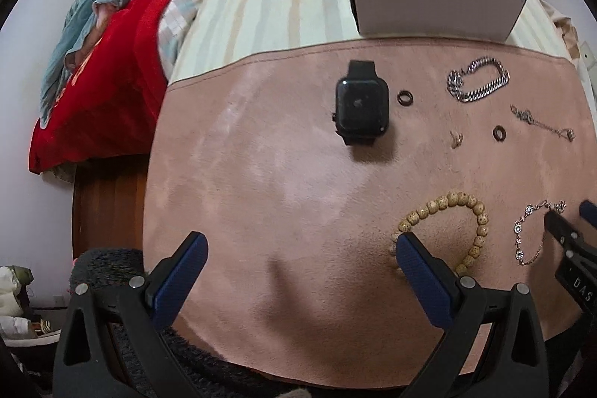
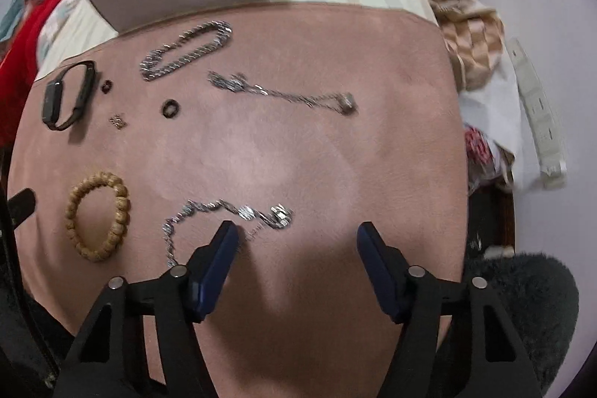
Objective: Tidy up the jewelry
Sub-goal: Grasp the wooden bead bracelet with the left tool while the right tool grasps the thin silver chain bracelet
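Jewelry laid out on a pink suede mat (image 2: 298,144) before an open cardboard box (image 1: 433,6).

The smartwatch (image 1: 361,103) is set face up, its long axis toward the box. The curb chain (image 2: 186,51) is folded slantwise; the bead bracelet (image 2: 99,215) lies looped. The left gripper (image 1: 298,260) and right gripper (image 2: 296,245) are held with fingers spread, empty, beside the crystal bracelet (image 2: 227,215).
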{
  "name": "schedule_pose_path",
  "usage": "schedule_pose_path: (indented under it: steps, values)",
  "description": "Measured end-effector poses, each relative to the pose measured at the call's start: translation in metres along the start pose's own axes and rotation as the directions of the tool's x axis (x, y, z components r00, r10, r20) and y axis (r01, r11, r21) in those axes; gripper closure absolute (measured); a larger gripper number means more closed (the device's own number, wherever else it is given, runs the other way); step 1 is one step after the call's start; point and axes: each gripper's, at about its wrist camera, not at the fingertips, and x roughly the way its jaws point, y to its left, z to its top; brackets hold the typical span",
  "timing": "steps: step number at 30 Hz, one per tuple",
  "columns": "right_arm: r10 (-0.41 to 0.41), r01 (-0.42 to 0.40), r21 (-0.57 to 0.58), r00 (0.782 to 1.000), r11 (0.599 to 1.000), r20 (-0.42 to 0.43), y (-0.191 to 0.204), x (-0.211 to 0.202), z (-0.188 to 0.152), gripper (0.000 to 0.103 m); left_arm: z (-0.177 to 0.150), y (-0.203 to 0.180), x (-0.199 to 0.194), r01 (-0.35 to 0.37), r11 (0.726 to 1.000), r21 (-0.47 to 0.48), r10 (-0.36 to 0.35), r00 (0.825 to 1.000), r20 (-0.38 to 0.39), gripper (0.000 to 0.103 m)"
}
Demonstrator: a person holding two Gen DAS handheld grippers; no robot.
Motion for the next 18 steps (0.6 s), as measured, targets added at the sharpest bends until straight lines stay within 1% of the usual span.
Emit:
schedule_pose_path:
  steps: [1,2,3,4,5,6,7,9,10,13,15,17,18]
  values:
    - [0.0,0.0,0.0,1.0,1.0,0.013,0.001,0.0,0.0,0.039,0.0,-0.001,0.002,0.007,1.0,0.002,-0.007,1.0,-0.004,0.0]
    - [0.001,-0.001,0.001,0.999,1.0,0.04,0.002,-0.001,0.0,0.047,0.0,-0.003,0.004,0.011,1.0,0.002,-0.011,1.0,-0.006,0.0]
    - [0.001,-0.001,-0.005,0.998,1.0,0.069,0.004,-0.001,-0.001,0.06,-0.001,-0.003,0.006,0.017,1.0,0.001,-0.017,1.0,-0.006,0.0]
    - [0.002,-0.001,-0.016,0.996,1.0,0.087,0.006,-0.003,-0.001,0.067,-0.001,-0.004,0.007,0.022,1.0,0.004,-0.022,1.0,-0.007,0.0]
    - [0.003,0.0,-0.028,0.995,1.0,0.099,0.009,-0.003,-0.002,0.088,0.0,-0.004,0.009,0.027,1.0,0.008,-0.027,1.0,-0.01,0.0]
    - [-0.001,0.004,-0.033,0.995,0.999,0.101,0.011,-0.003,-0.002,0.095,-0.001,-0.005,0.011,0.034,0.999,0.011,-0.033,0.999,-0.015,0.0]
    - [-0.003,0.007,-0.034,0.995,0.999,0.104,0.012,-0.003,-0.003,0.095,-0.002,-0.007,0.012,0.041,0.999,0.012,-0.041,0.999,-0.019,0.0]
    - [0.032,-0.031,-0.006,0.994,0.999,0.1,0.008,-0.005,-0.002,0.102,-0.002,-0.007,0.017,0.072,0.997,0.008,-0.072,0.997,-0.034,0.001]
    - [0.041,-0.042,0.014,0.994,0.999,0.098,0.004,-0.008,-0.001,0.102,-0.003,-0.008,0.018,0.09,0.996,0.005,-0.09,0.995,-0.039,0.001]
    - [0.059,-0.065,0.046,0.989,0.997,0.134,-0.004,-0.025,0.005,0.102,0.001,-0.007,0.026,0.143,0.99,-0.006,-0.143,0.988,-0.056,0.001]
    - [0.068,-0.078,0.056,0.985,0.995,0.158,-0.005,-0.034,0.005,0.102,0.005,-0.008,0.031,0.188,0.982,-0.013,-0.189,0.979,-0.072,0.001]
    - [0.088,-0.101,0.065,0.981,0.993,0.174,-0.007,-0.042,0.004,0.102,0.006,-0.011,0.035,0.218,0.976,-0.008,-0.218,0.973,-0.081,0.002]
    - [0.104,-0.118,0.073,0.979,0.99,0.174,-0.009,-0.044,0.003,0.102,0.007,-0.012,0.035,0.233,0.973,0.001,-0.232,0.969,-0.08,0.011]
